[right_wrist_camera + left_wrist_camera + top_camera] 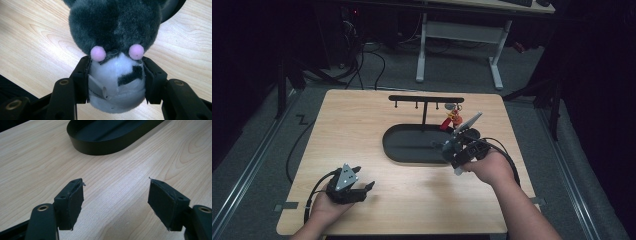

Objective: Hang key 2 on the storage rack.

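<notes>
pale wood table (377, 120) on grey floor (257, 150); right claw (116, 82) clamps plush toy (115, 30), left claw (115, 202) apart

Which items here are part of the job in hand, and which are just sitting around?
In the job:
- plush toy, grey and white, clamped in the right tongs
- black oval tray, just beside those tongs
- black hook rack standing in the tray

Lying about:
- red-orange charm already on the rack
- left tongs, open, idle over the table
- white desk frame behind

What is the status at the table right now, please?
Left gripper open, empty. Right gripper shut on grey-and-white plush toy beside black oval tray. Nothing blocking.
</notes>
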`<state>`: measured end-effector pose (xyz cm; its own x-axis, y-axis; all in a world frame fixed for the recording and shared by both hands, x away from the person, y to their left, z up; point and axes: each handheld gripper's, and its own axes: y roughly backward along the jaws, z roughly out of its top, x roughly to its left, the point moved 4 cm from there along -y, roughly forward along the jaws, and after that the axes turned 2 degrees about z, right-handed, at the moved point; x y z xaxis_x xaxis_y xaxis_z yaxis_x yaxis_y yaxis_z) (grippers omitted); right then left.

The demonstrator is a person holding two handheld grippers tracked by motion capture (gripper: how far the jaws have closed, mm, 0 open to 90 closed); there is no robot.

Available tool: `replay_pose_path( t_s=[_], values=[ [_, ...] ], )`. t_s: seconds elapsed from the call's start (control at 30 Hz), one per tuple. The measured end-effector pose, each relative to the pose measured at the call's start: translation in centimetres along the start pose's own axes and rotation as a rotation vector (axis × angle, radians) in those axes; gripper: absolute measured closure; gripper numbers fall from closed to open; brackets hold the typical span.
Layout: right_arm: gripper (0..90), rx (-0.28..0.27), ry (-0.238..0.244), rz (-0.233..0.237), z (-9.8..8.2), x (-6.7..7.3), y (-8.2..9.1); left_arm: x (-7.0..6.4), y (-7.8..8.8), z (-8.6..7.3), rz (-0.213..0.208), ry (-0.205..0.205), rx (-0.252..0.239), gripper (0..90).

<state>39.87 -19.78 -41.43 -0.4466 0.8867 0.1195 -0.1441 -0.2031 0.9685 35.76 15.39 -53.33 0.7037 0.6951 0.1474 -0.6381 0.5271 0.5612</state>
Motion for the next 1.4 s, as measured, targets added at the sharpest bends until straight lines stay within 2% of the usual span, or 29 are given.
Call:
replay_pose_path(
  t_s=[0.23, 0.53, 0.6, 0.8, 0.87, 0.97, 1.4],
  values=[
    [49.3, 0.010, -0.011, 0.004, 1.0, 0.0, 0.8, 0.0, 0.1, 0.0, 0.006, -0.003, -0.003, 29.1],
    [49.3, -0.009, -0.006, -0.004, 3.1, -0.2, 2.5, 0.1, 0.0, 0.0, 0.003, -0.008, 0.000, 29.1],
    [49.3, -0.007, -0.025, -0.007, 3.5, -0.2, 2.9, 0.1, 0.0, 0.0, 0.001, -0.009, 0.001, 29.1],
    [49.2, -0.012, -0.009, -0.006, 4.4, -0.5, 3.3, 0.0, 0.0, 0.0, 0.000, -0.011, 0.001, 29.2],
    [49.2, -0.012, -0.026, 0.001, 4.6, -0.4, 3.4, 0.0, 0.0, 0.0, -0.002, -0.013, 0.002, 29.2],
    [49.2, -0.018, -0.027, 0.011, 5.1, -0.5, 3.8, 0.0, 0.0, 0.0, -0.006, -0.013, 0.005, 29.2],
    [49.2, -0.041, -0.036, 0.000, 6.7, -0.7, 5.1, 0.0, 0.1, -0.1, -0.005, -0.015, 0.010, 29.2]
  ],
)
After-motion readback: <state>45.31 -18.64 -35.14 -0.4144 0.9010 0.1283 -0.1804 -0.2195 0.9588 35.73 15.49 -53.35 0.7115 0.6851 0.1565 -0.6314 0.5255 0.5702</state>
